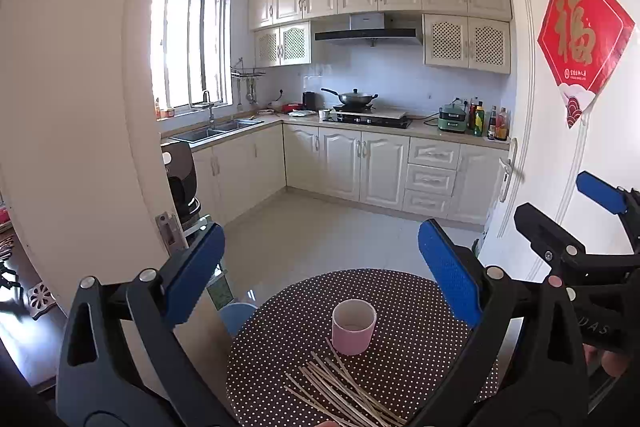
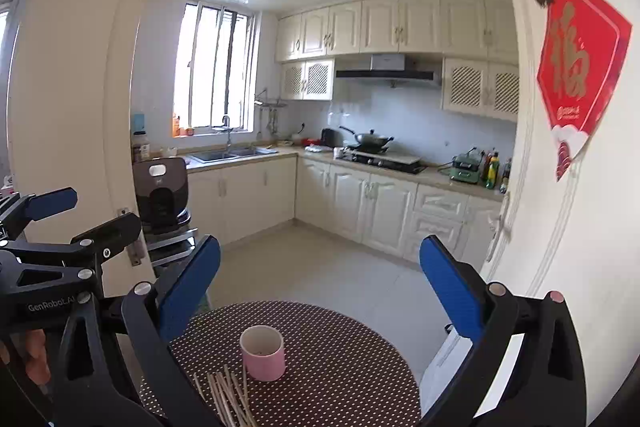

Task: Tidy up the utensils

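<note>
A pink cup [image 1: 353, 326] stands upright on a round table with a dark polka-dot cloth [image 1: 404, 307]. Several pale chopsticks [image 1: 344, 391] lie loose on the cloth in front of the cup. My left gripper [image 1: 320, 275] is open and empty, held above the table's near side. The right gripper [image 1: 592, 215] shows at the right edge of that view, open. In the right wrist view the cup [image 2: 263, 352] and chopsticks [image 2: 228, 397] sit left of centre on the cloth [image 2: 340, 355]. My right gripper [image 2: 320, 287] is open and empty above them. The left gripper [image 2: 72, 211] shows at left.
An open white door [image 1: 560, 147] with a red decoration [image 1: 582, 43] stands at the right. A doorframe [image 1: 100, 107] is at the left. Beyond the table lies a tiled kitchen floor [image 1: 320, 231], cabinets, a stove with a wok [image 1: 354, 98] and a sink [image 1: 216, 129].
</note>
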A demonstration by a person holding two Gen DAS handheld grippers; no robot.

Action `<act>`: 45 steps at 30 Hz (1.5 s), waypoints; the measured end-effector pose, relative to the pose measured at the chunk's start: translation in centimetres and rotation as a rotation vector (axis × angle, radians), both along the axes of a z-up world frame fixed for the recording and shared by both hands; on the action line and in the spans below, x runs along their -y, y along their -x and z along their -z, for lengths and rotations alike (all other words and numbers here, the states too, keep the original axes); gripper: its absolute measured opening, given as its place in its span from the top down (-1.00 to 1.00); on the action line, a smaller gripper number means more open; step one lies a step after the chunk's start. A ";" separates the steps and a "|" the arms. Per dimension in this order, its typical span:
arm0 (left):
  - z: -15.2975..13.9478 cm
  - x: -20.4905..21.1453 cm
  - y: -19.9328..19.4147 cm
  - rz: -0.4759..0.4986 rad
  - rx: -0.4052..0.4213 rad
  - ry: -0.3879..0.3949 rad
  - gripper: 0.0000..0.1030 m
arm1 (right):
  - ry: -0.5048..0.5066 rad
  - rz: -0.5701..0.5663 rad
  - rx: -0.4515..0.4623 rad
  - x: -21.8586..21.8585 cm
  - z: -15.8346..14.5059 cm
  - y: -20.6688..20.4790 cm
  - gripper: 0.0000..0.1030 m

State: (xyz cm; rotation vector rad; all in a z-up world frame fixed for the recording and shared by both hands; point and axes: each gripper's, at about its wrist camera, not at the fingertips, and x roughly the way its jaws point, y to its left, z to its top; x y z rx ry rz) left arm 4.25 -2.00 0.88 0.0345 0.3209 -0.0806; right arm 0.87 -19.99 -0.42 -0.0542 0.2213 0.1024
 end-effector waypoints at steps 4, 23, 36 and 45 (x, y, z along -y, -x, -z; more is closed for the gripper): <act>0.4 -0.4 -0.6 -0.004 -0.017 0.016 -0.85 | -0.004 -0.023 -0.036 0.0 0.3 -1.1 -0.87; 9.2 -5.2 -7.5 -0.035 -0.359 0.117 -0.85 | -0.031 -0.220 -0.413 -2.9 8.5 -9.4 -0.26; 25.9 -8.4 -10.9 -0.146 -0.843 0.271 -0.49 | 0.036 -0.425 -0.886 -7.0 23.1 -13.8 0.34; 33.5 -9.4 -12.4 -0.270 -1.034 0.370 -0.13 | 0.052 -0.498 -1.024 -8.3 28.4 -16.1 0.34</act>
